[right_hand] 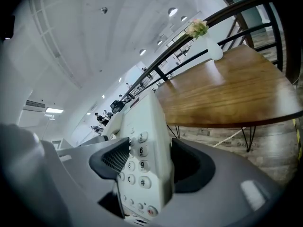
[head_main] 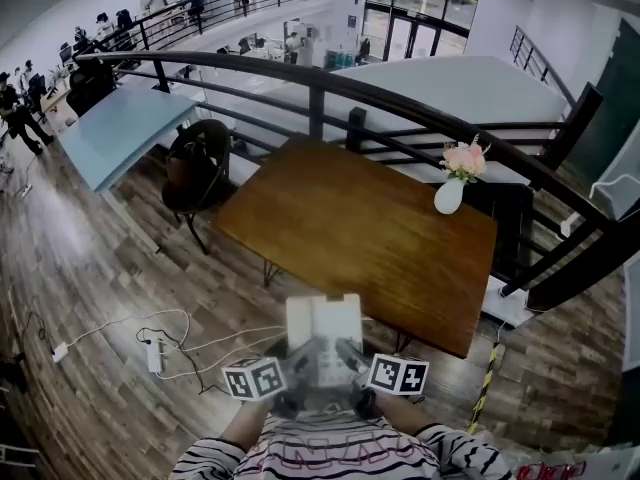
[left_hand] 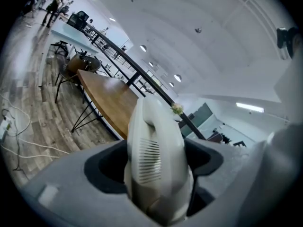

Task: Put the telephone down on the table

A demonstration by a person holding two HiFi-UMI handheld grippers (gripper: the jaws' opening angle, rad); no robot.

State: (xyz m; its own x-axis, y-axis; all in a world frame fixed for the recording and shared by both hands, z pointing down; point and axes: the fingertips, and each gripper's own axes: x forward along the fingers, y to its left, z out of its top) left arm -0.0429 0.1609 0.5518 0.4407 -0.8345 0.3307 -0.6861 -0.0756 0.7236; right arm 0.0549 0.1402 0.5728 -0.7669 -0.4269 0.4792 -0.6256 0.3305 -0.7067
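Wooden counter (head_main: 350, 228) stretches out ahead of both claws. White telephone (head_main: 322, 330) hangs in the air between them, by the counter's nearest edge, with the left claw (left_hand: 156, 162) clamped on its handset side and the right claw (right_hand: 147, 167) on its keypad side. Far beyond the right claw stands a flower vase (head_main: 450, 196).

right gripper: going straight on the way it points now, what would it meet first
Probably the wooden table, with the telephone touching first, since the right gripper is shut on it; depth is unclear.
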